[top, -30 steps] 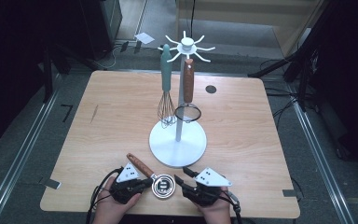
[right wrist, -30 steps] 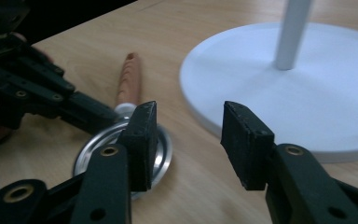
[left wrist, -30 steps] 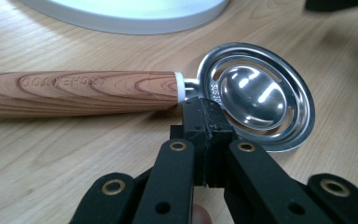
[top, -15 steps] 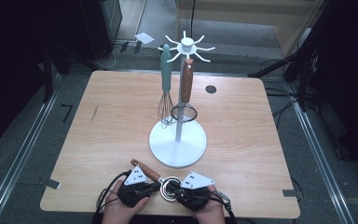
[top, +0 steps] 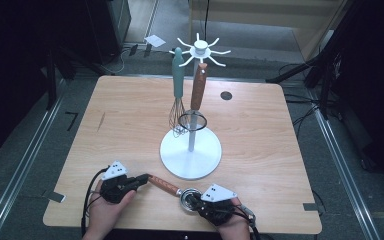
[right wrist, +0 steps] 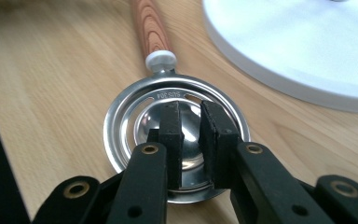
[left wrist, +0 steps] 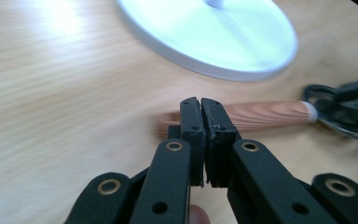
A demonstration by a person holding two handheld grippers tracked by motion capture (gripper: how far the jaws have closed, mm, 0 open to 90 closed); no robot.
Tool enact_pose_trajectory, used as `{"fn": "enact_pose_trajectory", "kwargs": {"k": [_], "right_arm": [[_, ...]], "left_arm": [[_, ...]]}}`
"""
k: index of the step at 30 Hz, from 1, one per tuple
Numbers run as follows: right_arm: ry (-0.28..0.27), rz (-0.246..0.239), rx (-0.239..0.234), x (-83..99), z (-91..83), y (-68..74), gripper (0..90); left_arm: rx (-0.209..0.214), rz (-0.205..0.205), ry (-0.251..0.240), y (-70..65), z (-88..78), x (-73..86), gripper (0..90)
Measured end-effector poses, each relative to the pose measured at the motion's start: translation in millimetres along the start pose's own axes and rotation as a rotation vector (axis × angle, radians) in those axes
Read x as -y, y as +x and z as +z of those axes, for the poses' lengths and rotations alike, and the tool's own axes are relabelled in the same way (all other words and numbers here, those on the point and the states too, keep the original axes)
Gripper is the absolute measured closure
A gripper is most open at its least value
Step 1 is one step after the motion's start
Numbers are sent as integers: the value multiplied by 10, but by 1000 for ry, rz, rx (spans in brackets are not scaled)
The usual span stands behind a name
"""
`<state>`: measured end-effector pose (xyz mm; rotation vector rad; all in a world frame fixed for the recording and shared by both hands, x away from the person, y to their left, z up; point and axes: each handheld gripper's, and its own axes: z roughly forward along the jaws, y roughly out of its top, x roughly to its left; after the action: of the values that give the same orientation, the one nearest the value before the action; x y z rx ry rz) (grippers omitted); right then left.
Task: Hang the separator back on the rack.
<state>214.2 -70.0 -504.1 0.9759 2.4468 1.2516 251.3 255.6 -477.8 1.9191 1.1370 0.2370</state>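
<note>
Beyond our two hand-held grippers, the bench [top: 130, 115] carries a white rack [top: 190, 159] with a whisk [top: 178, 95] and a wood-handled strainer [top: 195, 102] already hung, so we judge the work partly done. Between the grippers lies the egg separator [right wrist: 168, 116], unhung: our left hand-held gripper [left wrist: 200, 122] is shut at the handle's end, though whether it pinches that tip we cannot tell, and our right hand-held gripper [right wrist: 191, 123], jaws just closing, pinches its steel bowl. Only the rack's base stands near our path.

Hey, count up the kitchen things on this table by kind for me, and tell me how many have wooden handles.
Utensil stand: 1
Whisk, green handle, hanging: 1
Wooden-handled utensil, hanging: 1
Wooden-handled egg separator, lying on the table: 1
Total: 4 things, 2 with wooden handles.
</note>
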Motion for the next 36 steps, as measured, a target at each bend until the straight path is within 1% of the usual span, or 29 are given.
{"fn": "enact_pose_trajectory", "kwargs": {"k": [2,3,4,5,7,9,10,12,13,15,16,17,18,19,20,21,22,23,24,26,27,30,31,33,36], "right_arm": [[-1,9,25,18,-27,-26,795],[-4,12,40,25,-38,-36,791],[-8,16,67,37,-55,-57,790],[-9,24,79,46,-68,-77,789],[-14,38,95,61,-93,-115,787],[-23,47,118,79,-126,-155,787],[-31,48,129,85,-139,-166,794],[-58,54,157,88,-193,-184,816],[-75,65,177,87,-235,-199,830],[-92,102,185,95,-294,-217,840],[-98,125,184,112,-332,-223,830],[-102,134,203,134,-358,-221,796],[-101,143,221,149,-375,-210,784],[-98,148,229,167,-390,-205,759],[-96,149,227,179,-399,-207,715],[-85,151,245,187,-399,-205,677],[-76,155,260,191,-394,-211,659],[-64,167,260,195,-387,-227,652],[-54,192,244,201,-375,-251,652],[-36,221,220,215,-356,-281,645],[-36,233,212,219,-356,-290,646],[-35,252,194,226,-369,-325,685],[-37,260,200,231,-373,-338,699],[-39,266,194,238,-383,-365,733],[-40,276,196,245,-393,-411,759]], "left_arm": [[-11,-13,7,59,0,-8,874],[-8,-27,16,89,6,-12,872],[-6,-35,26,100,21,-14,871],[0,-37,37,100,40,-15,873],[0,-24,58,67,86,-18,875],[11,-15,68,26,120,-22,878],[15,-4,76,4,137,-26,877],[24,-1,86,-13,162,-26,878],[27,-3,90,-16,169,-24,879],[34,-1,101,-30,187,-15,880],[32,3,106,-39,194,-13,880],[34,6,107,-43,198,-12,879],[39,5,109,-47,202,-11,878],[37,6,108,-51,208,-10,875],[41,5,109,-51,212,-9,867],[48,4,110,-48,214,-9,859],[47,3,110,-52,217,-6,859],[45,4,111,-55,219,-3,862],[48,2,112,-57,219,-1,865],[50,2,114,-79,221,2,870],[52,7,118,-91,224,3,868],[53,16,121,-145,247,13,860],[57,18,121,-156,251,16,858],[57,22,123,-188,262,21,858],[69,23,123,-217,279,23,859]]}}
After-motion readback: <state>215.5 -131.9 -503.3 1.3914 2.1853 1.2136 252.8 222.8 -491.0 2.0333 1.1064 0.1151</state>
